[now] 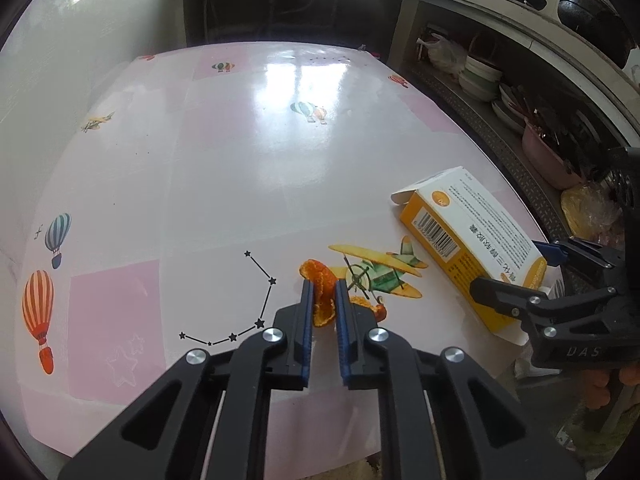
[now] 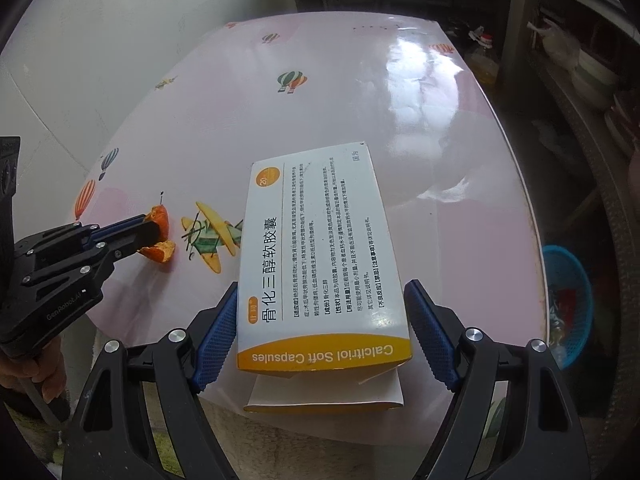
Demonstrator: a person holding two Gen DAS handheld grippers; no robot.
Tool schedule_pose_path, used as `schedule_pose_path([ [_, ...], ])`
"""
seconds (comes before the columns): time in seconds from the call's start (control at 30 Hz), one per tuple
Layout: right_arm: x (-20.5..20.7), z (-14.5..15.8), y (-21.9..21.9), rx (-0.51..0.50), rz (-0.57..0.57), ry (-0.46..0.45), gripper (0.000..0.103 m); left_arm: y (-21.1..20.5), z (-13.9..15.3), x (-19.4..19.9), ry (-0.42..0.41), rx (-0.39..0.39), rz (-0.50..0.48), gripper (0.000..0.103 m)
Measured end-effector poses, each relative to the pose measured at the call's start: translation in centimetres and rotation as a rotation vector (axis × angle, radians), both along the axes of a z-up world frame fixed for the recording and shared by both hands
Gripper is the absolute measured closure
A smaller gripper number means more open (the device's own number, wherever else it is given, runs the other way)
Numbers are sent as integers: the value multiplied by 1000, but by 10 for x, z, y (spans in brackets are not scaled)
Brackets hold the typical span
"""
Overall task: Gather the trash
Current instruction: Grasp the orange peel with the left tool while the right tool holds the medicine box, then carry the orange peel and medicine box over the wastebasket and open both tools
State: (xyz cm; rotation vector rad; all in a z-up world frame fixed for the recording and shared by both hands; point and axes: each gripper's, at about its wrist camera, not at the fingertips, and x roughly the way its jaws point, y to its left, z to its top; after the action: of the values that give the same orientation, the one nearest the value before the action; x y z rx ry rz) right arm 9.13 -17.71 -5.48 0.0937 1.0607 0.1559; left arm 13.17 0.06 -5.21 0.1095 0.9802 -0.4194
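Observation:
A curled piece of orange peel (image 1: 318, 270) (image 2: 162, 254) lies on the pink printed table (image 1: 240, 140) beside a plane picture. My left gripper (image 1: 323, 285) (image 2: 154, 228) is shut on it, blue pads pressing both sides. A white and orange capsule box (image 1: 472, 216) (image 2: 320, 220) lies flat at the table's near edge, its end flap hanging over. My right gripper (image 2: 324, 284) (image 1: 508, 268) straddles the box with its jaws wide, the pads just beside the long edges and not pressing them.
A blue basket (image 2: 572, 300) holding scraps stands on the floor right of the table. Shelves with stacked bowls (image 1: 480, 76) and a pink basin (image 1: 548, 156) run along the right. A pale wall (image 1: 60, 80) borders the table's left side.

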Motion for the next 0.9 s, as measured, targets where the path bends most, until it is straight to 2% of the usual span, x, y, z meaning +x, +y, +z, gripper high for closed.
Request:
schedule_pose_path([
  [0.07,0,0,0,-4,-4,-4,32,-2,1,-1,-10,7,-6,93],
  [0.3,-1,5,-8,25,-29,-21,34,-6,9,-6,-34,4,-15,94],
  [0.63,-7,22,-27,144,-77,-69,34,-10,32,-11,-73,-28,-40,94],
  [0.77,-15,34,-43,179,-109,-118,34,-25,48,-12,-98,-40,-73,94],
  [0.9,-29,48,-77,205,-184,-174,34,-52,66,-11,-113,-69,-133,94],
])
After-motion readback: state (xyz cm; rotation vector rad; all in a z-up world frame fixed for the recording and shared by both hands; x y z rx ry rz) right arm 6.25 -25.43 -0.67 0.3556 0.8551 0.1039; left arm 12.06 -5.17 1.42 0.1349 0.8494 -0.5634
